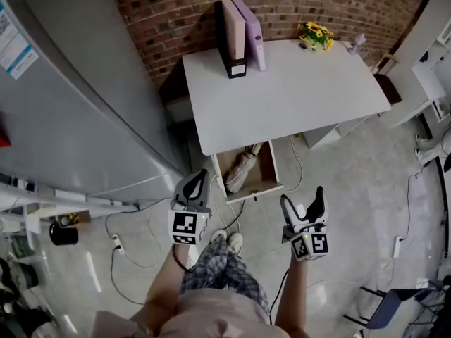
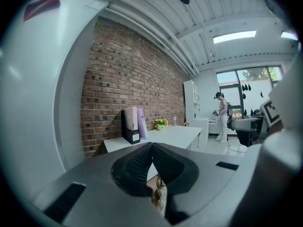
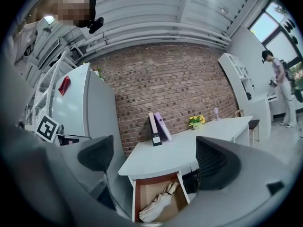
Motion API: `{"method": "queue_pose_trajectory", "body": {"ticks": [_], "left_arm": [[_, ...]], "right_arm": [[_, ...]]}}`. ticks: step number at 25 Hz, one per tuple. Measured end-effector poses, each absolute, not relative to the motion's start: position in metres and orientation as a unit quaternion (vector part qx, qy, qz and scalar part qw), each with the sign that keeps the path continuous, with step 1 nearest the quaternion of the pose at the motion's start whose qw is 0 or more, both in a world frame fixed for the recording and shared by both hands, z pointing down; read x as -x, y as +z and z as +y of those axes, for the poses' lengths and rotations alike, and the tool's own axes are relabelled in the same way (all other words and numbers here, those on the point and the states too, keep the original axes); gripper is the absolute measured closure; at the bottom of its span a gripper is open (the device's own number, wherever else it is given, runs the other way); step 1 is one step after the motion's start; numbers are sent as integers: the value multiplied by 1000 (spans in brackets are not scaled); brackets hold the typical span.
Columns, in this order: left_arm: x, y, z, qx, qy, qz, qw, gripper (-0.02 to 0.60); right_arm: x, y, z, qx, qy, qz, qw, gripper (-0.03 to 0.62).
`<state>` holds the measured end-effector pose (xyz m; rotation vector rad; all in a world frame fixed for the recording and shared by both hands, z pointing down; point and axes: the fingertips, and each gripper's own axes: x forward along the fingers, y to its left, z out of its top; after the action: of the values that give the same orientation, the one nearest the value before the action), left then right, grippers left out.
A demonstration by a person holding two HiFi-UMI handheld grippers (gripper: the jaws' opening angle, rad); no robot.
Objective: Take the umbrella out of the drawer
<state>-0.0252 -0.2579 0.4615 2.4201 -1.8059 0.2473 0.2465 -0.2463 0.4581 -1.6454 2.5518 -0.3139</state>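
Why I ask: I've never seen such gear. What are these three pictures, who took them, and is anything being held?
There is no robot here. A person holds hand-held tongs, one pair per hand. The top-down picture comes from a camera on their head: the left tongs and right tongs show near the bottom. The other two pictures come from cameras riding on each pair. The left tongs are shut on nothing; the right are open and empty. On the white desk stand binders and yellow flowers. Below it, the open drawer holds a folded beige umbrella, untouched.
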Motion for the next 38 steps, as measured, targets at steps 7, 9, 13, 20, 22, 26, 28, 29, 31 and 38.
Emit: {"method": "queue_pose_trajectory", "body": {"ticks": [7, 9, 13, 20, 22, 26, 28, 29, 31, 38], "left_arm": [[7, 516, -304, -806, 95, -577, 92, 557], [4, 540, -312, -806, 106, -573, 106, 557], [2, 586, -326, -801, 123, -571, 130, 557], [-5, 667, -346, -796, 151, -562, 168, 557], [-6, 688, -350, -793, 160, -560, 180, 557], [-5, 723, -358, -785, 174, -561, 198, 557], [-5, 735, -364, -781, 175, -565, 202, 557], [-5, 740, -366, -779, 174, -567, 204, 557], [-2, 751, -369, -777, 173, -570, 205, 557], [-2, 779, -382, -776, 175, -568, 211, 557]], "right_arm": [[-216, 524, -290, 519, -153, 841, 17, 54], [-203, 551, -300, 510, -171, 843, 4, 54], [-179, 607, -320, 497, -214, 841, -17, 54], [-140, 711, -356, 479, -289, 827, -53, 54], [-130, 741, -364, 477, -311, 819, -67, 54], [-112, 796, -378, 470, -352, 804, -95, 54], [-109, 816, -386, 469, -370, 795, -103, 56], [-109, 825, -389, 470, -380, 790, -104, 54], [-108, 842, -394, 474, -400, 777, -107, 56], [-112, 887, -418, 511, -425, 737, -123, 56]]}}
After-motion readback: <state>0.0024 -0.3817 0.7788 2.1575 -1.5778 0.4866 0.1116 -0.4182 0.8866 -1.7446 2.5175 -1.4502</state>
